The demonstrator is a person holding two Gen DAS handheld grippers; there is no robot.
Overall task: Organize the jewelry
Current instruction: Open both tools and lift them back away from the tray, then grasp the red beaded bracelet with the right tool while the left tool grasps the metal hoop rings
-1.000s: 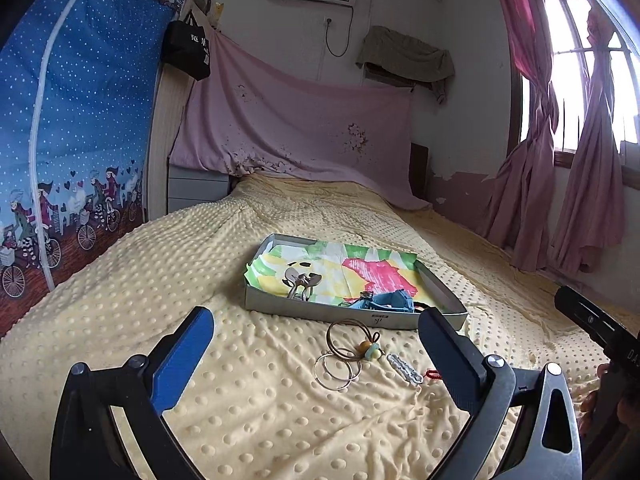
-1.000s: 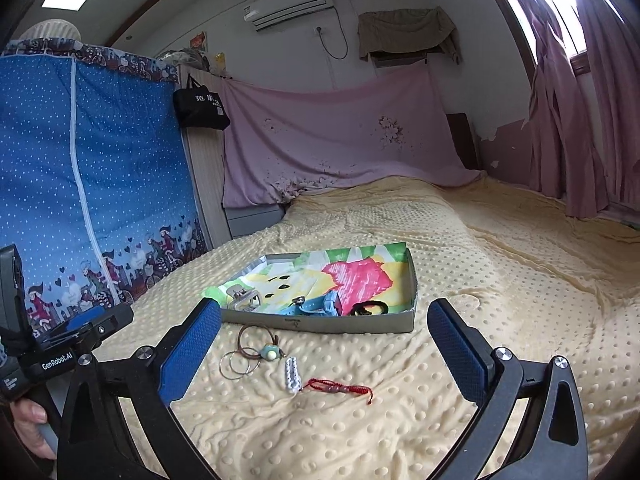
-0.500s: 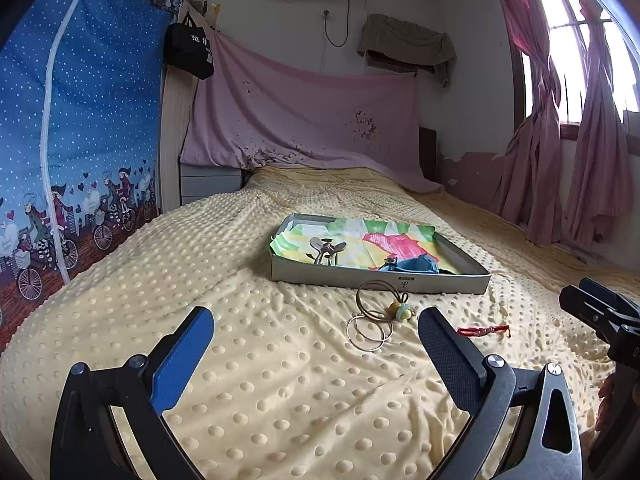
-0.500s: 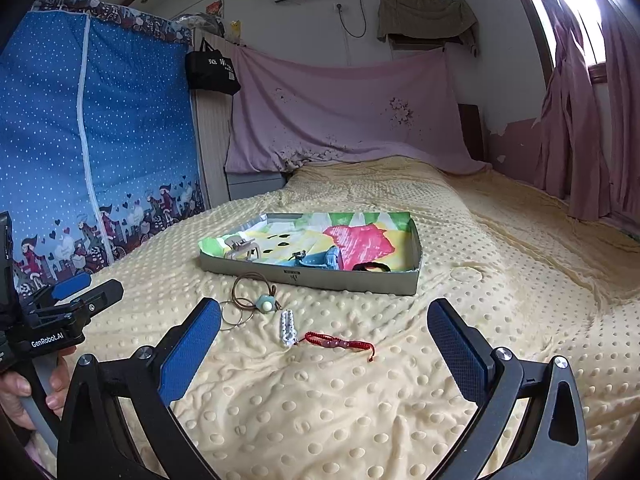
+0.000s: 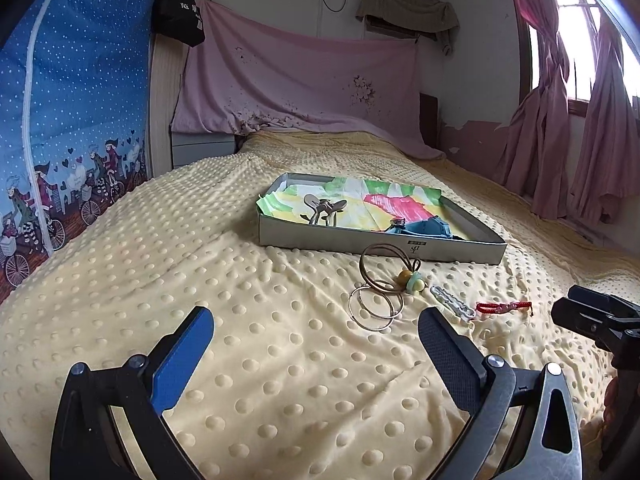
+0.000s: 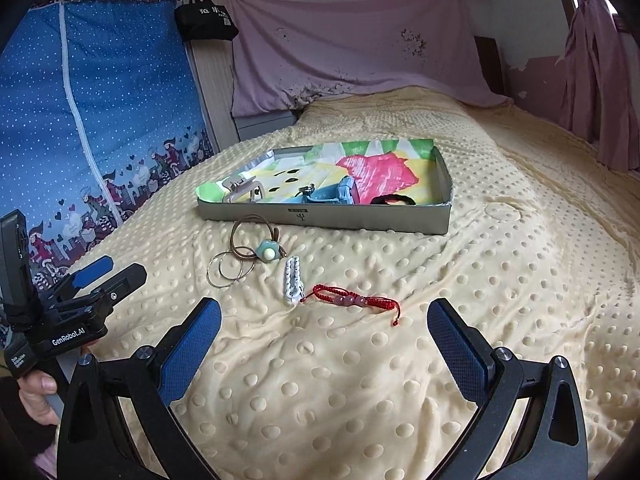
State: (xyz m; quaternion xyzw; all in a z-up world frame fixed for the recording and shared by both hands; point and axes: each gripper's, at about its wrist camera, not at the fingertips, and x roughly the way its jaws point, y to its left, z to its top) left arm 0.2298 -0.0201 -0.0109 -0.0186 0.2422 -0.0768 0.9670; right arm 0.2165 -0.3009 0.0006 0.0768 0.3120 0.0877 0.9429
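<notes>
A shallow grey tray (image 5: 376, 245) (image 6: 320, 220) lined with colourful paper sits mid-bed, holding a metal hair clip (image 5: 323, 210), a blue piece (image 6: 338, 194) and a black band (image 6: 394, 200). In front of it lie thin gold hoops (image 5: 374, 307) (image 6: 228, 268), a brown cord with a green bead (image 6: 268, 251), a white bracelet (image 6: 292, 280) and a red cord bracelet (image 6: 352, 300) (image 5: 502, 307). My left gripper (image 5: 316, 346) stands open above the bedspread, short of the hoops. My right gripper (image 6: 324, 338) is open, with the red bracelet just beyond its fingertips.
A yellow dotted bedspread (image 5: 200, 280) covers the bed. A blue patterned wardrobe (image 6: 80, 120) stands to the left, a pink sheet (image 5: 300, 92) hangs at the headboard, and pink curtains (image 5: 560, 140) hang on the right. A hand (image 6: 36, 396) grips the left gripper's handle.
Both grippers have dropped lower and come closer to the loose jewelry, which now looks larger. Both stay open and hold nothing.
</notes>
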